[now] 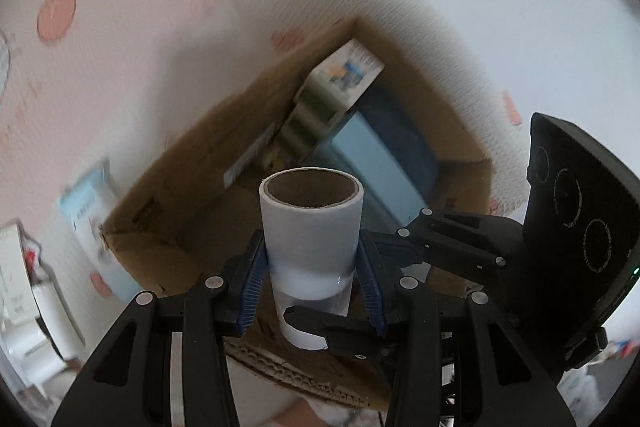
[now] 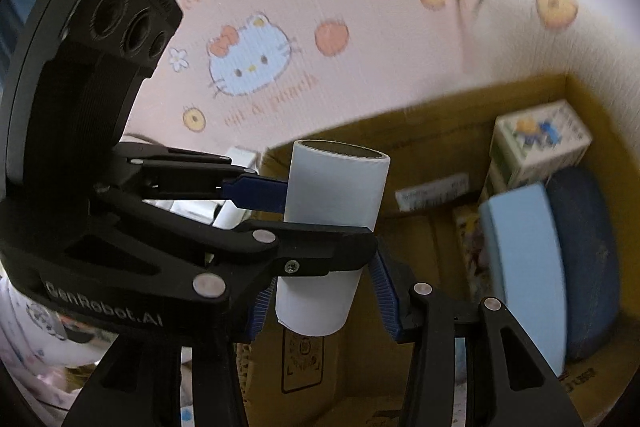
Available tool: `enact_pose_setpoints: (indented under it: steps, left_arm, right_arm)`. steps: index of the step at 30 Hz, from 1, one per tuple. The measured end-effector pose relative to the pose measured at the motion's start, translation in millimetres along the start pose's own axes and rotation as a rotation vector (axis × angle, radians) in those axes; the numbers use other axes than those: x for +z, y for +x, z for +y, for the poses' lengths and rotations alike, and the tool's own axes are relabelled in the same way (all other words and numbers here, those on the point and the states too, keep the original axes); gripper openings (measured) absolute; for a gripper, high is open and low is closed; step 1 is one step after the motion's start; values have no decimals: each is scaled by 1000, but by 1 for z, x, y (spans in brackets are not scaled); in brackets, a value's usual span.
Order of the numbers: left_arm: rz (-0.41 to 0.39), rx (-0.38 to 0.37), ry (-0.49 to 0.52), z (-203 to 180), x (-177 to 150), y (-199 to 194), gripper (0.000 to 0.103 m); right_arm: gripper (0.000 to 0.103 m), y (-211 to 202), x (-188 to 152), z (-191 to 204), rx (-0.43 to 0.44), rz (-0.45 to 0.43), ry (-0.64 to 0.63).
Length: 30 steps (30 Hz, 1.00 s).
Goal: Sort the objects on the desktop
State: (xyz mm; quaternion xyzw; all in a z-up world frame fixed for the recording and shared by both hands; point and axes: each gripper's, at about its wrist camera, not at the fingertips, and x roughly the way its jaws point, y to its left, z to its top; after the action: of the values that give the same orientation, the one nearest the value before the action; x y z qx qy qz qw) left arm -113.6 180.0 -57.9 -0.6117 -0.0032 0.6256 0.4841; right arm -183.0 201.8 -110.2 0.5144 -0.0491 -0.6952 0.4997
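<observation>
We hold a white paper roll (image 1: pixel 311 227) with a brown cardboard core upright over an open cardboard box (image 1: pixel 192 163). The left tool (image 1: pixel 312 291) grips its lower part, both blue pads pressed to its sides. The right tool (image 2: pixel 324 303) also holds the roll, its blue pads flanking the bottom end; the left tool reaches in from the side there. Inside the box, toward its far corner, we see a printed carton (image 2: pixel 540 143), a light blue item (image 2: pixel 524 267) and a dark blue item (image 2: pixel 588 259). A pink patterned cloth (image 2: pixel 256 27) lies beyond the box.
</observation>
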Motion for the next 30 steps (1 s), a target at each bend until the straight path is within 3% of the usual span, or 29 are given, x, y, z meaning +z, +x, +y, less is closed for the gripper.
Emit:
enact_pose_setpoints:
  steps: [2, 5, 6, 11, 15, 20, 22, 23, 30]
  left_arm:
    - [23, 15, -4, 3, 2, 3, 47]
    - [49, 43, -24, 9, 6, 7, 47]
    - [28, -13, -121, 17, 7, 9, 47]
    - [64, -18, -151, 27, 13, 16, 48]
    - [154, -38, -219, 40, 20, 26, 48]
    - [259, 22, -205, 40, 29, 37, 48]
    - [268, 44, -186, 38, 30, 40, 49]
    - [269, 58, -173, 36, 31, 41, 49]
    - [313, 103, -141, 32, 39, 47, 51]
  right_arm:
    - [43, 8, 2, -5, 69, 52, 23]
    - [43, 18, 8, -8, 97, 93, 26]
    - [43, 21, 10, -8, 103, 110, 27]
    - [43, 35, 18, -4, 73, 166, 4]
    - [43, 45, 22, -6, 81, 212, 9]
    - [41, 60, 18, -12, 54, 263, 2]
    - [41, 64, 16, -16, 77, 270, 23]
    - [41, 65, 14, -12, 280, 406, -73]
    - [40, 77, 12, -24, 308, 444, -28]
